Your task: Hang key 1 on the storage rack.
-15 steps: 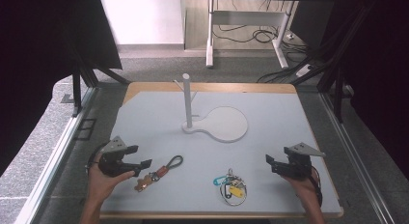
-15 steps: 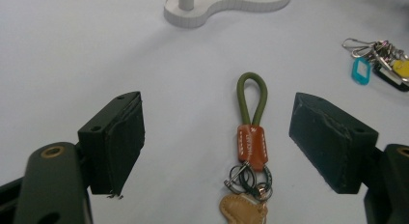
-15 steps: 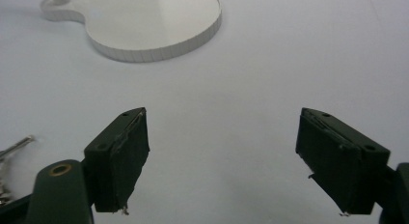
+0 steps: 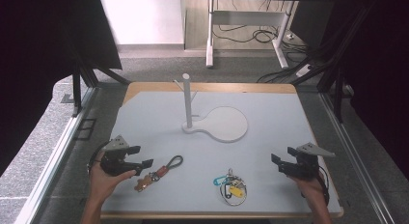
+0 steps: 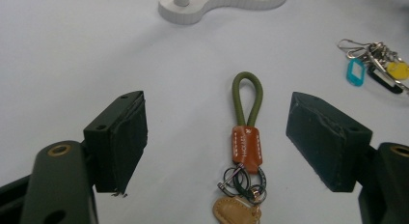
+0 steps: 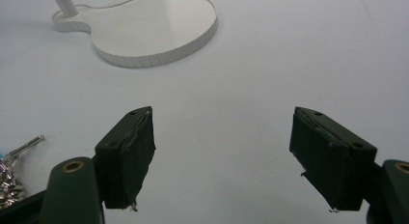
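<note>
Between the left gripper's [image 5: 217, 142] wide-open jaws, a keyring [image 5: 247, 137] lies lengthwise, loop pointing away; right gripper [image 6: 222, 156] open, farther off.

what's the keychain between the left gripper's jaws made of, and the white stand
Keychain: the olive loop looks like matte cord, the tan tab like stitched leather, the rings shiny metal. White stand: probably matte plastic, with fine ridges along its base edge, perhaps 3D-printed.
</note>
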{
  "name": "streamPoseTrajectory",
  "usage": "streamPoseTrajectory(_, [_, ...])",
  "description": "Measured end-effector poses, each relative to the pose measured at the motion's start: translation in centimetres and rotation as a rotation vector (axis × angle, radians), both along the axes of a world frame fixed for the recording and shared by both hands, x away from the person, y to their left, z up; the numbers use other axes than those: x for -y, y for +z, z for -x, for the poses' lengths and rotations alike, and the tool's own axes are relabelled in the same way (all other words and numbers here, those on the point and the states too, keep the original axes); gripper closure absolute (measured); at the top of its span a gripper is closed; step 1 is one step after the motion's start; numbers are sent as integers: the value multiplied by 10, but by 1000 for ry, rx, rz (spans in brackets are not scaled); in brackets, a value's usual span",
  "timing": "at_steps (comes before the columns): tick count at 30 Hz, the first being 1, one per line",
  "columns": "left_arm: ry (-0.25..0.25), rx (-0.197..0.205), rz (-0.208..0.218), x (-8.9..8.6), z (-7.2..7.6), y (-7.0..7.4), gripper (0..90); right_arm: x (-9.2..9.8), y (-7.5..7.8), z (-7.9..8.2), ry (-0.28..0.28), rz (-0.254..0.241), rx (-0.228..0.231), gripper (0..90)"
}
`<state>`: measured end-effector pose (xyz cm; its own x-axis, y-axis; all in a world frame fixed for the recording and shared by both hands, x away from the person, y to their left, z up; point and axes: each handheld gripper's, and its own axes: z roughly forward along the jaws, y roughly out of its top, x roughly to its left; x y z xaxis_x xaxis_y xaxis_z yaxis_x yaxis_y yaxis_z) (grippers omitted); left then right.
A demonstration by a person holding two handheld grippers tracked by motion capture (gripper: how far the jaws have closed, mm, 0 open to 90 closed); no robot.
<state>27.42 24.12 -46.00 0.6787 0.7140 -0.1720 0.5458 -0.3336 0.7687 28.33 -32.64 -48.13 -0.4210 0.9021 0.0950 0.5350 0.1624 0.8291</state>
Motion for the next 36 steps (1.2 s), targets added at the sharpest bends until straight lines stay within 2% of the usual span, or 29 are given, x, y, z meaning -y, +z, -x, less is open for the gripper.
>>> streamPoseTrajectory(5, [-19, -11, -37, 3, -1, 8, 228, 8, -2, 1, -4, 16, -8, 244])
streamPoseTrajectory(12, [-24, -31, -49, 1, -2, 17, 241, 13, 3, 6, -11, 20, 5, 249])
streamPoseTrajectory(15, [-23, -37, -48, -1, -1, 20, 255, 15, 4, 8, -15, 16, 1, 257])
streamPoseTrajectory(18, [-34, -48, -66, -1, -3, 24, 259, 16, 2, 9, -17, 21, -10, 260])
streamPoseTrajectory(26, [-83, -62, -92, 8, -11, 30, 266, 12, 1, 8, -8, 37, -16, 262])
streamPoseTrajectory(30, [-132, -78, -103, 15, -16, 34, 273, 12, -1, 8, -2, 47, -22, 262])
streamPoseTrajectory(36, [-160, -91, -145, 25, -21, 39, 279, 13, 0, 9, -1, 49, -21, 272])
